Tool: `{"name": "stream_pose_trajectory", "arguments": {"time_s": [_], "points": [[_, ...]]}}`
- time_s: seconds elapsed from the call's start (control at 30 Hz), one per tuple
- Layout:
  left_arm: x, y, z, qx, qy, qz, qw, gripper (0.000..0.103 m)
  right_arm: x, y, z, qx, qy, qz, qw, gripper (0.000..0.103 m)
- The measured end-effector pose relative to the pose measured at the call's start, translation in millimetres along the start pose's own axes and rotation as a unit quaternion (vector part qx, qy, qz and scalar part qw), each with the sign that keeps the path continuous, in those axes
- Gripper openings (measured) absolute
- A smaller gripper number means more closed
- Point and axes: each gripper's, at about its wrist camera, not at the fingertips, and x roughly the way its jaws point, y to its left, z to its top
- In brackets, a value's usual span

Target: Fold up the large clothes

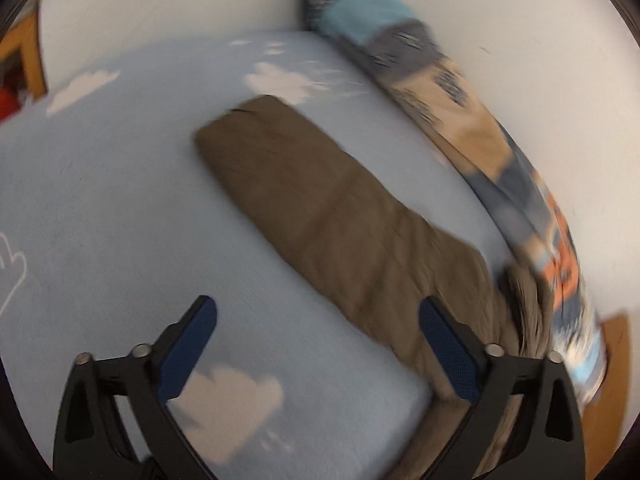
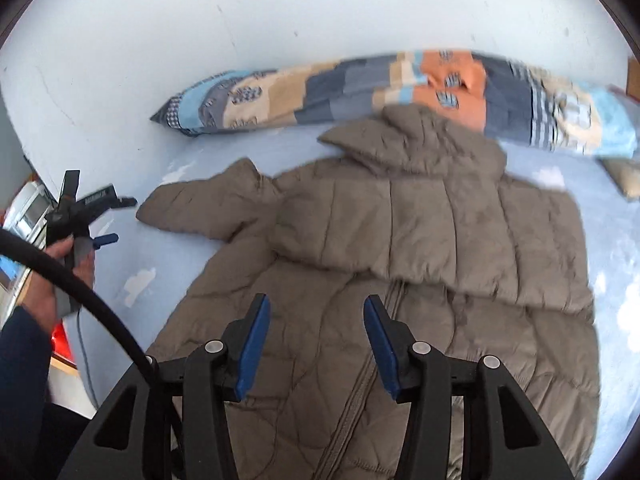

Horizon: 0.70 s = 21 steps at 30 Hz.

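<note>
Item: brown padded jacket (image 2: 400, 240) spread on the bed (image 2: 240, 152), one sleeve folded across, other sleeve (image 1: 320, 200) outstretched; left tool (image 1: 316, 344) wide apart, right tool (image 2: 316, 344) half-parted, both empty; next, likely: grip the outstretched sleeve.

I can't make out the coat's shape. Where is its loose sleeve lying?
In the right wrist view the sleeve stretches left from the brown jacket across the blue bedsheet, below the patchwork pillow, near the left gripper.
</note>
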Motion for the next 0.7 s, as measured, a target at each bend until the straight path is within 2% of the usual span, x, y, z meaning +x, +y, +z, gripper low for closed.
{"name": "stream_pose_trajectory", "arguments": {"time_s": [0.07,0.13,0.23,0.47,0.6,0.7], "points": [[15,31,19,-0.066,0.018,-0.027,0.9973,0.088,2,-5,-1,0.011,0.008,-0.001,1.0,0.053],[28,55,30,-0.11,0.023,-0.037,0.993,0.086,4,-13,0,0.027,0.011,0.001,1.0,0.053],[43,77,38,-0.145,0.018,-0.062,0.9872,0.085,7,-21,-1,0.044,0.014,0.007,0.999,0.053],[64,102,53,-0.191,-0.021,-0.11,0.9752,0.084,12,-23,-4,0.041,0.017,0.002,0.999,0.053],[73,95,70,-0.168,-0.039,-0.114,0.9783,0.08,17,-24,-6,0.038,0.021,-0.002,0.999,0.053],[87,97,80,-0.177,-0.037,-0.114,0.9769,0.075,22,-28,-8,0.044,0.029,-0.002,0.999,0.053]]}}
